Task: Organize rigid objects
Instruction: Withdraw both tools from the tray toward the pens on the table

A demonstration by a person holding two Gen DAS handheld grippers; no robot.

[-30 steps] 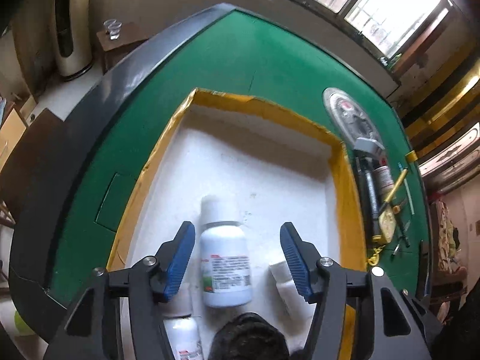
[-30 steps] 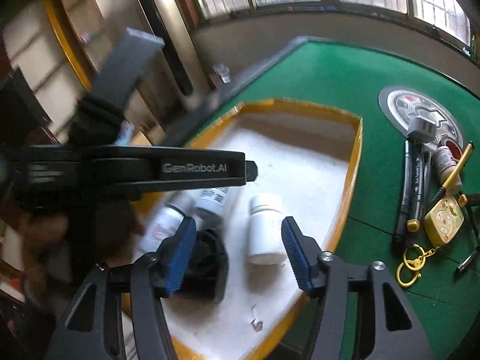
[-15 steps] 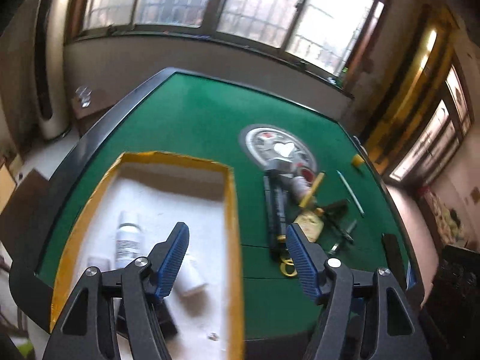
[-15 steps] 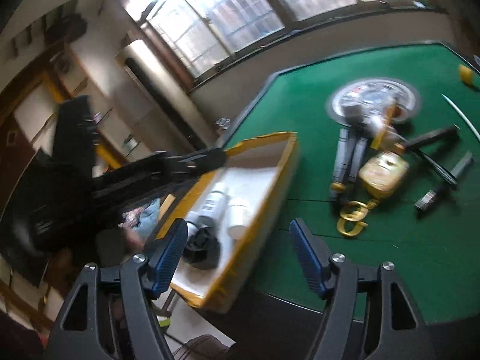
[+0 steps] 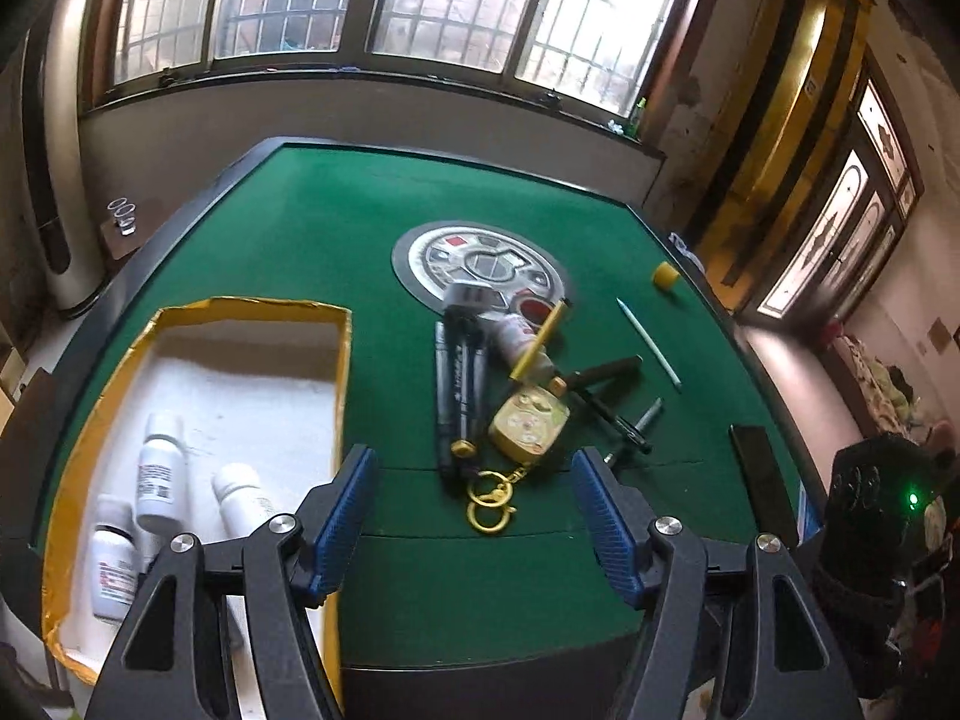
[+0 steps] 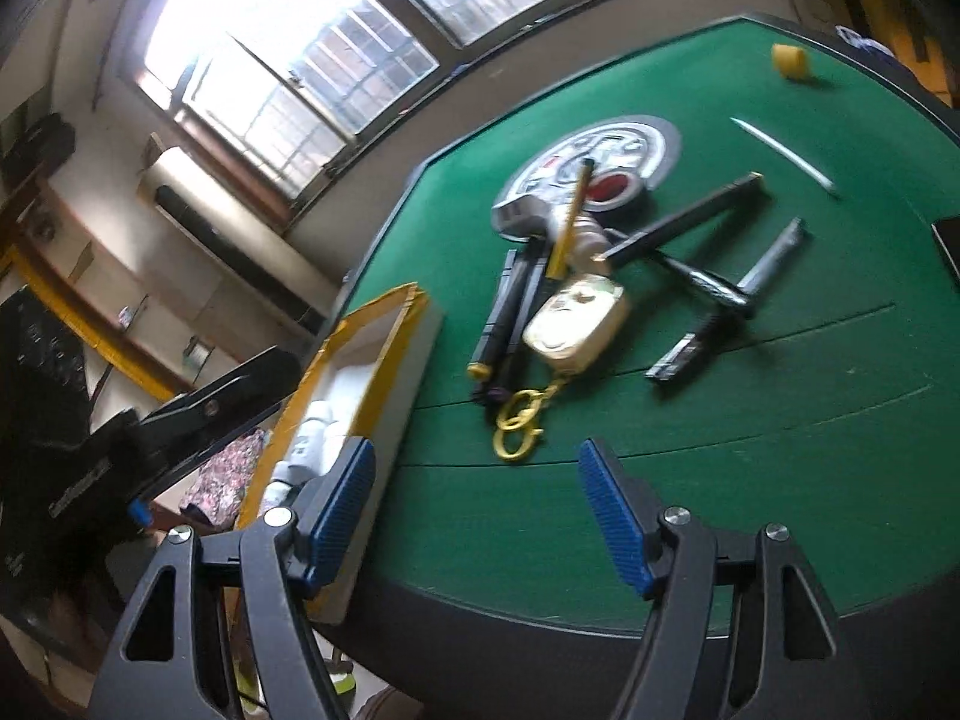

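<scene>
A yellow-edged white box (image 5: pixel 345 372) sits at the left of the green table and holds three white bottles (image 5: pixel 159 468). A pile of loose items lies at the table's middle: black markers (image 5: pixel 459 390), a gold case with key rings (image 5: pixel 528 426), a gold pen (image 5: pixel 537 339), a small bottle (image 5: pixel 519 336). My left gripper (image 5: pixel 477 522) is open and empty, above the front edge. My right gripper (image 6: pixel 477 516) is open and empty, also near the front edge; the box (image 6: pixel 384 360) and the pile (image 6: pixel 576 318) lie ahead.
A round grey centre plate (image 5: pixel 480 258) lies behind the pile. A white pen (image 5: pixel 648 342), a yellow cap (image 5: pixel 665 276) and a black flat item (image 5: pixel 762 480) lie to the right. The other gripper's body (image 6: pixel 150 426) shows at left in the right wrist view.
Both grippers have pulled back from the box and swung right toward the pile. The left one left a white bottle lying in the box. Both stay open.
</scene>
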